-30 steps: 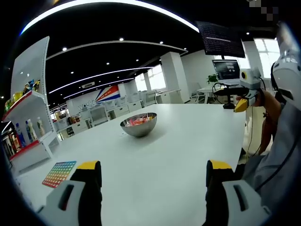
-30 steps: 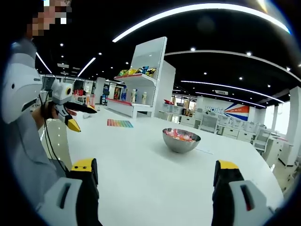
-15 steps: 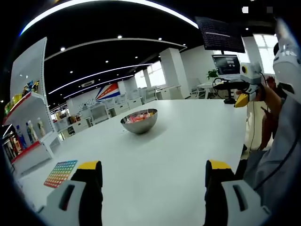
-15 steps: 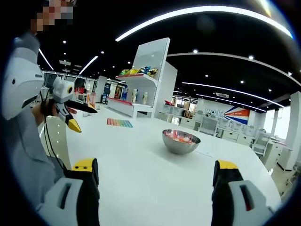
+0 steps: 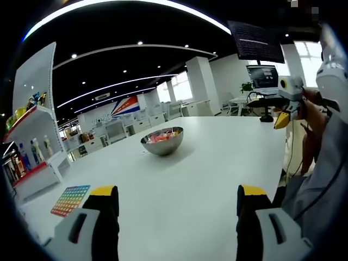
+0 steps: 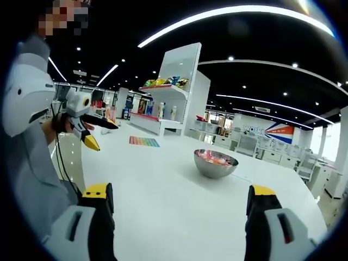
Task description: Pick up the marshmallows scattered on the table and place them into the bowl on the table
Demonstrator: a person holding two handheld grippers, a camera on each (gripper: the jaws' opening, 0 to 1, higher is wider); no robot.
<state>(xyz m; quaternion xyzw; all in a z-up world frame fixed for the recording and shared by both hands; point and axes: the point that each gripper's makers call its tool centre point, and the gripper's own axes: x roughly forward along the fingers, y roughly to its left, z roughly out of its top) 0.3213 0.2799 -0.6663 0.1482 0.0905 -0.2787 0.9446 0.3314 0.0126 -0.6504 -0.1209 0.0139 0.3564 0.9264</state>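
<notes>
Fingers (image 5: 107, 209) of left gripper (image 5: 176, 196) apart, yellow-tipped, nothing between, raised over near edge of desk (image 5: 190, 163). Fingers (image 6: 262, 209) of right gripper (image 6: 179, 193) likewise spread wide, nothing held, above desk surface.

Bowl (image 5: 161, 142) as landmark: steel, upright on white desk, well ahead of left gripper, roughly centred between its fingers. Heaped with marshmallows (image 5: 162, 135), pink, white and orange pieces showing over rim. Same bowl in right gripper view (image 6: 216, 163), ahead and slightly toward right finger, marshmallows (image 6: 213, 157) inside.

Colourful grid card (image 5: 68, 200) flat on desk, near side of bowl and well off to its left in left gripper view, just beside left finger tip. In right gripper view same card (image 6: 144, 141) beyond and left of bowl, toward shelving.

Right gripper also seen in left gripper view, far right of bowl, held in person's hand (image 5: 312, 117), yellow tip pointing down. Left gripper seen in right gripper view, left of bowl, white body, yellow tip down, gripped by hand (image 6: 54, 126); finger gap there too small to judge.

Shelf unit (image 6: 171, 92) with bright packets behind bowl in right gripper view. Monitor (image 5: 262, 76) on stand past desk's far right end in left gripper view. Grey sleeve (image 5: 318, 179) at right edge.
</notes>
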